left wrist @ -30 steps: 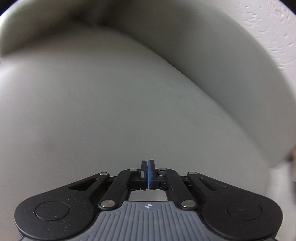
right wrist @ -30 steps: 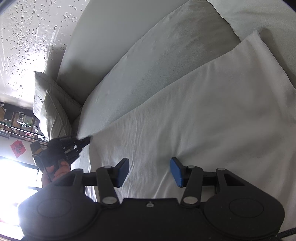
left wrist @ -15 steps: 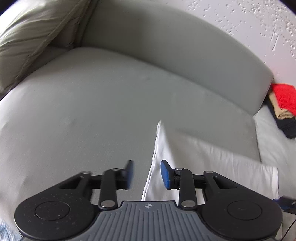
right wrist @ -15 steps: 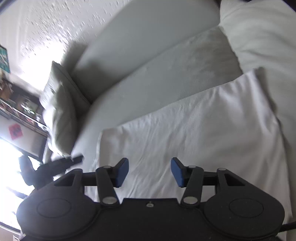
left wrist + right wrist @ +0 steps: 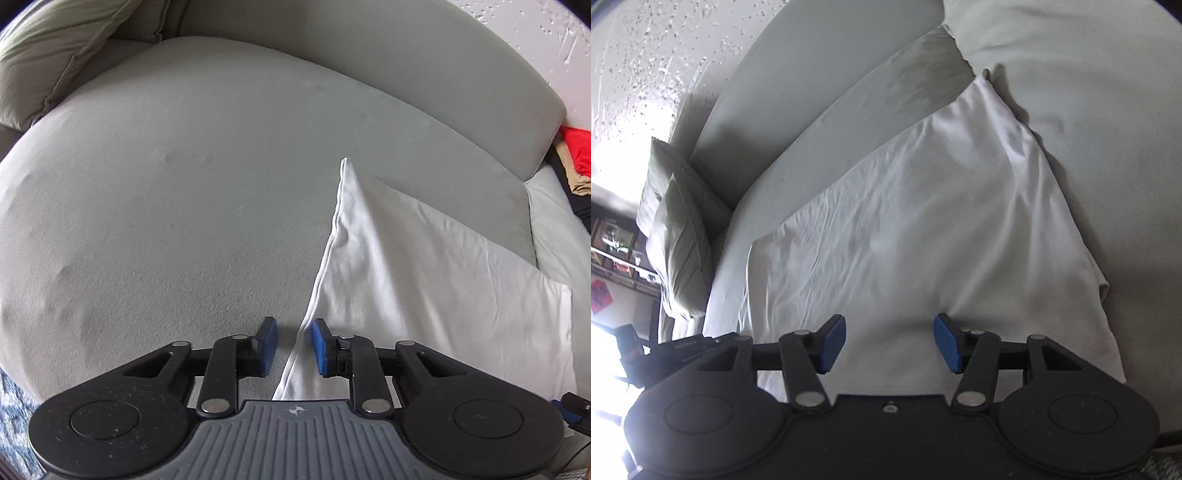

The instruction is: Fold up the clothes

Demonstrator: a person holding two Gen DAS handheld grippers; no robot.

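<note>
A white garment (image 5: 424, 266) lies spread flat on a grey sofa seat (image 5: 184, 203). Its left hem runs toward the camera and passes between the blue pads of my left gripper (image 5: 294, 345). Those jaws are closing, with a gap still showing on both sides of the hem. In the right wrist view the same white garment (image 5: 923, 221) fills the middle, lightly wrinkled, with a stitched hem at the lower right. My right gripper (image 5: 889, 341) hovers open above its near part, and nothing sits between the pads.
The sofa backrest (image 5: 406, 74) curves behind the seat. An olive pillow (image 5: 55, 48) leans at the far left, the same pillow (image 5: 679, 236) showing in the right wrist view. Red and tan clothes (image 5: 578, 155) are piled at the far right. A textured white wall (image 5: 646, 74) stands behind.
The left gripper was shut over bare cushion, then swung to the garment's left hem and opened; its jaws now stand narrower around the hem. The right gripper drew back, still open, showing more cloth.
</note>
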